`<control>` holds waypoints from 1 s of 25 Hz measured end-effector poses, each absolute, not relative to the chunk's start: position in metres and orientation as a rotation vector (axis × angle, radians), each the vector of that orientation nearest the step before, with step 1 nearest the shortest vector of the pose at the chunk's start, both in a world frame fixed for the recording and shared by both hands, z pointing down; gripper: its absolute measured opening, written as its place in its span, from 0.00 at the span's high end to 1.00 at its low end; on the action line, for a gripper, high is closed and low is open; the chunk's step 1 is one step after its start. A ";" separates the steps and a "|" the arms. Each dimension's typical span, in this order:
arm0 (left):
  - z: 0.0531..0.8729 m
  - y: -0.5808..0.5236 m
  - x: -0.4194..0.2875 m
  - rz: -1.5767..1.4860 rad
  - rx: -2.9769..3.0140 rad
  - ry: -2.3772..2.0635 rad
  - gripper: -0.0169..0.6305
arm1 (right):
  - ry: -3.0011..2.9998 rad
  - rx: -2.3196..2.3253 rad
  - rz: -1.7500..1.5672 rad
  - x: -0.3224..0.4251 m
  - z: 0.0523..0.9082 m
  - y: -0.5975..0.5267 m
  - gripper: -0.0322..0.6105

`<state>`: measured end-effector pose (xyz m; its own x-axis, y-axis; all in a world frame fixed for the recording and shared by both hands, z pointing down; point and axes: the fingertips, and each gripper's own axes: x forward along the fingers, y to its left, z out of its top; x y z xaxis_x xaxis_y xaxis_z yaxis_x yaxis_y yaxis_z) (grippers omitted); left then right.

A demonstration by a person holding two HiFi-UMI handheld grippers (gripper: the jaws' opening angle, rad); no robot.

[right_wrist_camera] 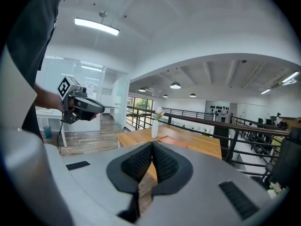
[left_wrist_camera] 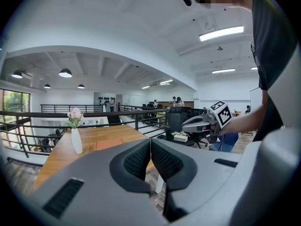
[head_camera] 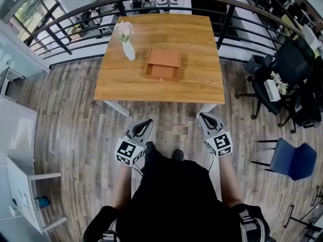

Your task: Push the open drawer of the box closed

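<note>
A flat orange-brown box (head_camera: 163, 59) lies on the wooden table (head_camera: 202, 79), its drawer (head_camera: 161, 73) pulled out toward me. Both grippers hang in the air short of the table's near edge, well away from the box. My left gripper (head_camera: 146, 122) is shut with nothing in it, its jaws meeting in the left gripper view (left_wrist_camera: 150, 143), where the box (left_wrist_camera: 109, 144) shows low beyond them. The right gripper (head_camera: 205, 117) is likewise shut and empty (right_wrist_camera: 152, 146), with the box (right_wrist_camera: 175, 141) just past its jaws.
A white vase (head_camera: 128, 49) with pink flowers stands on the table left of the box. A black railing (head_camera: 75, 14) curves behind the table. Black office chairs (head_camera: 282, 69) and a blue chair (head_camera: 292, 160) stand to the right, a white cabinet (head_camera: 15, 130) to the left.
</note>
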<state>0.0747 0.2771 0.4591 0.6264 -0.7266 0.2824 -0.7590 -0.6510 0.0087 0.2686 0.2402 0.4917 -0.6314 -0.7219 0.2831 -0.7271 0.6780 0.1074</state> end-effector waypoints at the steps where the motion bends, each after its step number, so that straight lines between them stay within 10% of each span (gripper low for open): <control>1: 0.460 0.277 0.073 0.385 2.714 -1.246 0.94 | -2.586 1.148 0.030 0.267 0.493 0.239 0.93; 25: 0.460 0.126 -0.073 0.365 2.777 -1.131 0.94 | -2.469 1.228 0.064 0.125 0.512 0.117 0.92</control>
